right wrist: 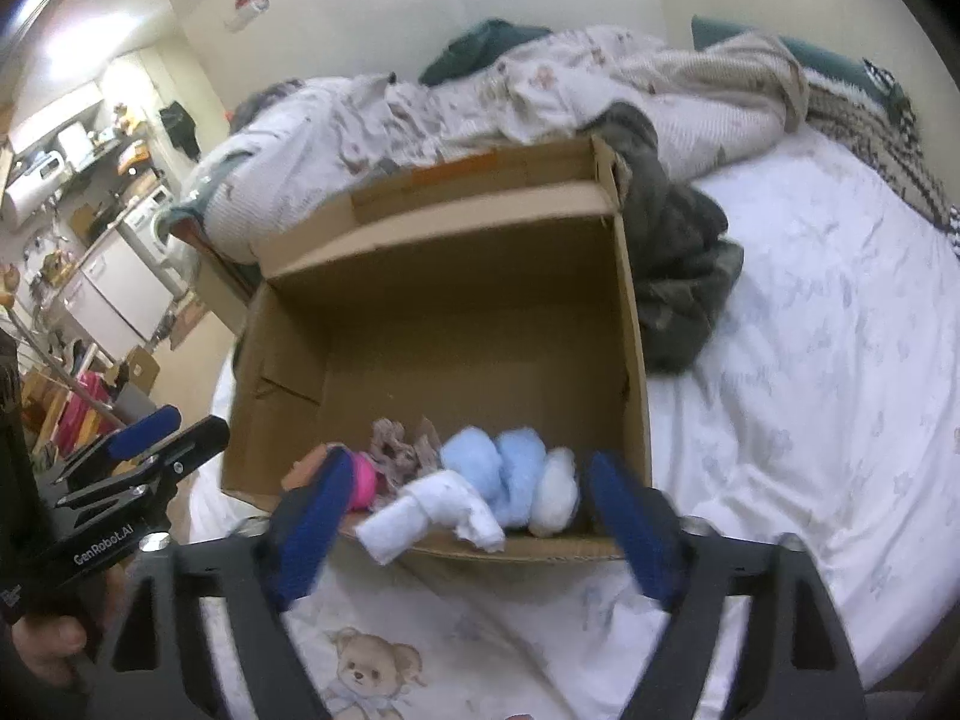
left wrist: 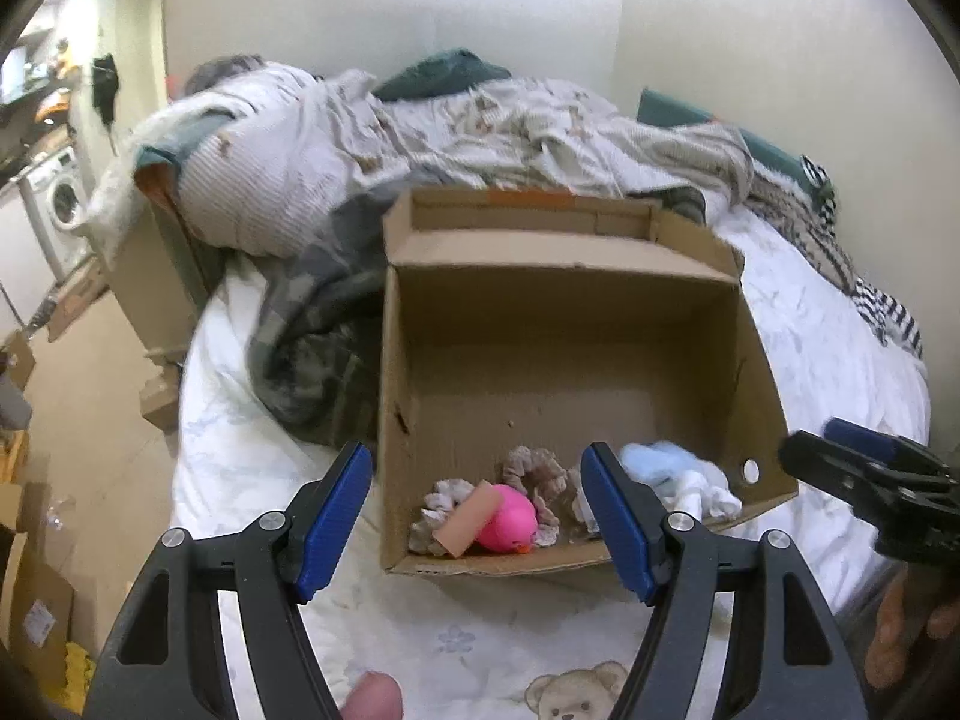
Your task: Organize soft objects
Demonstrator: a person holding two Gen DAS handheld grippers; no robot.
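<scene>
An open cardboard box (left wrist: 558,354) sits on the bed. At its near wall lie a pink toy (left wrist: 510,521) with a tan block (left wrist: 468,522) on it, beige scrunchies (left wrist: 537,474), a light blue plush (left wrist: 660,459) and a white cloth (left wrist: 705,495). My left gripper (left wrist: 477,516) is open and empty, just in front of the box's near edge. My right gripper (right wrist: 465,525) is open and empty, also at the near edge, with the white cloth (right wrist: 432,510) and blue plush (right wrist: 498,471) between its fingers' line. The box also shows in the right wrist view (right wrist: 456,312).
A rumpled quilt and blankets (left wrist: 372,138) are piled behind the box, with a dark grey blanket (left wrist: 318,348) at its left. The bed sheet (left wrist: 480,642) has a teddy bear print. A washing machine (left wrist: 60,204) and cardboard boxes stand on the floor at left.
</scene>
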